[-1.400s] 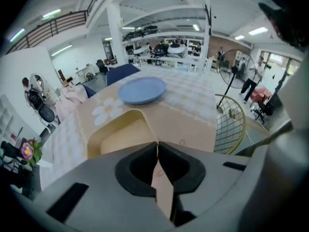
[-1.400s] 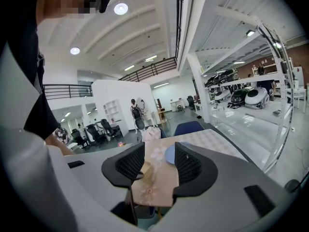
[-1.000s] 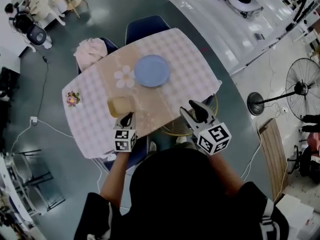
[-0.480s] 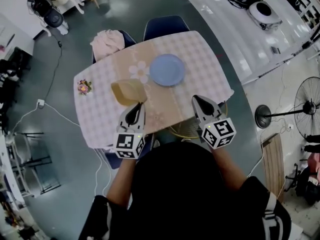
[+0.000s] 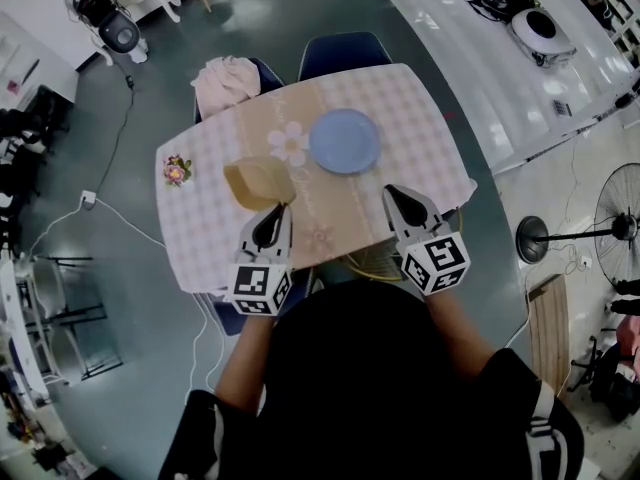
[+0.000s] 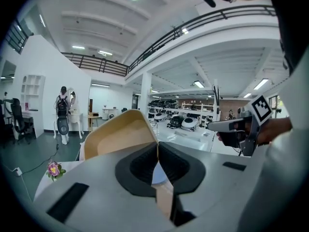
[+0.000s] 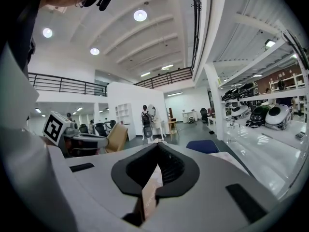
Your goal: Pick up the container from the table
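A tan container [image 5: 257, 181] hangs tilted above the checked table [image 5: 200, 238], with my left gripper [image 5: 272, 209] shut on its near rim. In the left gripper view the container [image 6: 118, 134] fills the space just beyond the closed jaws of the left gripper [image 6: 157, 146], with its wall pinched between them. My right gripper [image 5: 392, 191] hovers over the table's near right edge. Its jaws are closing onto each other and look shut, with nothing between them [image 7: 156, 151]. The right gripper view shows the left gripper [image 7: 72, 137] and the container [image 7: 117, 137] at the left.
On the table lie a blue plate [image 5: 345, 141] and a small flower [image 5: 177, 170]. Blue chairs [image 5: 343, 50] stand at the far side, one draped with a pink cloth [image 5: 225, 78]. A wicker stool [image 5: 375, 260] sits under the near edge. A fan [image 5: 620, 228] stands at the right.
The left gripper has lifted the container off the table. The right gripper's jaws, open a second ago, have come together, and it has shifted a little across the table edge.
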A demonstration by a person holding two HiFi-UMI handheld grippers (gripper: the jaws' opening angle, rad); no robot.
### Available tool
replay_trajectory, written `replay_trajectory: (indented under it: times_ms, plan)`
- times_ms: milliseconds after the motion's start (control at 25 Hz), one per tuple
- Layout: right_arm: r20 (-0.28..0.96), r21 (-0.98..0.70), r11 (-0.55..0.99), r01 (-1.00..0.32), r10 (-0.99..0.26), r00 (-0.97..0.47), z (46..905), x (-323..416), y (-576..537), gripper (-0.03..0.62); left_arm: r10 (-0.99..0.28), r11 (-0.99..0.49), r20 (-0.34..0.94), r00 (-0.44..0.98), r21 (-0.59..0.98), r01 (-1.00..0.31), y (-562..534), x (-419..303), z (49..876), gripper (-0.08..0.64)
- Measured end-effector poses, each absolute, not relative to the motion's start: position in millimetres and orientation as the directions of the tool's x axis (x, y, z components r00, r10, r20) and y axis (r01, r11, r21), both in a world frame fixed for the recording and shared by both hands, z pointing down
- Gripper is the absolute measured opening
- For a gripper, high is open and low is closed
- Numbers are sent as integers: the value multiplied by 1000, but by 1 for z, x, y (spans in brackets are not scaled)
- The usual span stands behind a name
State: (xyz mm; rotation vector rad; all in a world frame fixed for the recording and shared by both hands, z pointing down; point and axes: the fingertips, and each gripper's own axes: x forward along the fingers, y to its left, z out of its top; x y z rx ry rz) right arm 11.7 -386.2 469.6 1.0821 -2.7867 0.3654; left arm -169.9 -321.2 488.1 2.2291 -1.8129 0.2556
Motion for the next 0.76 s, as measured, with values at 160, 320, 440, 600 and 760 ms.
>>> replay_trajectory:
  times_ms: [160,320,440,600,760]
  plan:
    - [205,-176,716,-675,-644,-737,469,10,-387,-2,-932,-191,299,205,78,-979,-324,-170,490,14]
    - [193,-181,713,-678,-650,-735,468,11,-389,-2,-932,-191,297,206,77,-978,-327,-170,491,14]
    - [199,-186,709,-681,-651,-732,468,15,-388,-2,-933,-194,293,210,83,-977,-327,-166,491,14]
    - [200,-175,709,-683,-653,-730,466,14,-390,-2,-929,-210,295,223,76,-975,-331,-165,491,14]
    - [198,-166,710,-684,-656,-729,464,13,-393,-2,-928,-220,293,230,68,-973,-333,-165,489,14]
